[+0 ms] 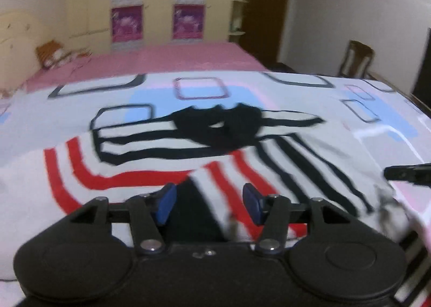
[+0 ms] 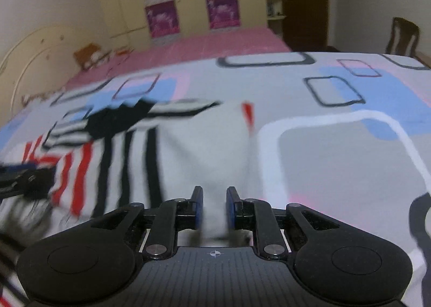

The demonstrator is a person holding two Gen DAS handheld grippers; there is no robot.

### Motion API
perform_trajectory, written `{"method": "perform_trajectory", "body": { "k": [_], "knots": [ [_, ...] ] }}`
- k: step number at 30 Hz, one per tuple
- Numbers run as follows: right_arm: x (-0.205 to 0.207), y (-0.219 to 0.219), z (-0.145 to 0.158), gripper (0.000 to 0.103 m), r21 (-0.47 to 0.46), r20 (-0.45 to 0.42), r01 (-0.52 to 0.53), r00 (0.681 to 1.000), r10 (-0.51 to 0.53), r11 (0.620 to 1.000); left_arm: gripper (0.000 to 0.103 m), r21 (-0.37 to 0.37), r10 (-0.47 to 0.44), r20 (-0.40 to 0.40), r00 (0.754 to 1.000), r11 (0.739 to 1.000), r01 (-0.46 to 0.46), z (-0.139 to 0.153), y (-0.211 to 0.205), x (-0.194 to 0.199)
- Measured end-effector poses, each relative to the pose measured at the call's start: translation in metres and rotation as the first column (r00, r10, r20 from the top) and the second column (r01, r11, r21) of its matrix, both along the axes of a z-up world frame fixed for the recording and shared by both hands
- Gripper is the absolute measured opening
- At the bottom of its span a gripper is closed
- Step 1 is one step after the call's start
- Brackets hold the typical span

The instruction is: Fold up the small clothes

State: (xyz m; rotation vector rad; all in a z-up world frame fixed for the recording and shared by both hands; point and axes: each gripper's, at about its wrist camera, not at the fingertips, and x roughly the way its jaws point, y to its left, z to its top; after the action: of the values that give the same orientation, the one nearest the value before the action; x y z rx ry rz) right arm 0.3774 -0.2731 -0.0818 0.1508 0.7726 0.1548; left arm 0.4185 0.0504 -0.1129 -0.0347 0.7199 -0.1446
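The striped garment [image 1: 215, 161] lies spread on the patterned bedsheet [image 1: 350, 124], its black collar at the far end. The left wrist view shows the left gripper [image 1: 208, 206] with jaws spread apart over the red-striped fabric, pressing on nothing. Only the right wrist view shows the right gripper [image 2: 214, 208] pinching a plain white fold of the garment [image 2: 188, 150] between its blue pads [image 2: 198, 210].
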Motion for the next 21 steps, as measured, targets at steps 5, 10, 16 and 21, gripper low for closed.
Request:
{"method": "perform_trajectory", "body": {
  "k": [5, 10, 16, 21],
  "knots": [
    [0.052, 0.013, -0.013, 0.017, 0.034, -0.009, -0.063, 0.998, 0.064, 0.997, 0.050, 0.021, 0.011, -0.049, 0.999, 1.000, -0.010, -0.019, -0.008, 0.030],
    [0.073, -0.004, -0.025, 0.017, -0.011, -0.031, -0.004, 1.000, 0.004, 1.000, 0.050, 0.051, 0.059, -0.055, 0.997, 0.997, -0.057, -0.020, 0.003, 0.036],
    [0.102, 0.001, -0.020, 0.017, 0.001, 0.009, -0.072, 0.997, 0.072, 0.997, 0.047, 0.042, 0.084, -0.035, 0.996, 0.996, -0.082, -0.018, -0.004, 0.041],
    [0.146, -0.013, -0.037, 0.017, -0.093, -0.029, 0.029, 0.999, -0.032, 0.995, 0.052, 0.085, 0.089, -0.080, 0.993, 0.993, -0.083, -0.023, -0.016, 0.052]
  ]
}}
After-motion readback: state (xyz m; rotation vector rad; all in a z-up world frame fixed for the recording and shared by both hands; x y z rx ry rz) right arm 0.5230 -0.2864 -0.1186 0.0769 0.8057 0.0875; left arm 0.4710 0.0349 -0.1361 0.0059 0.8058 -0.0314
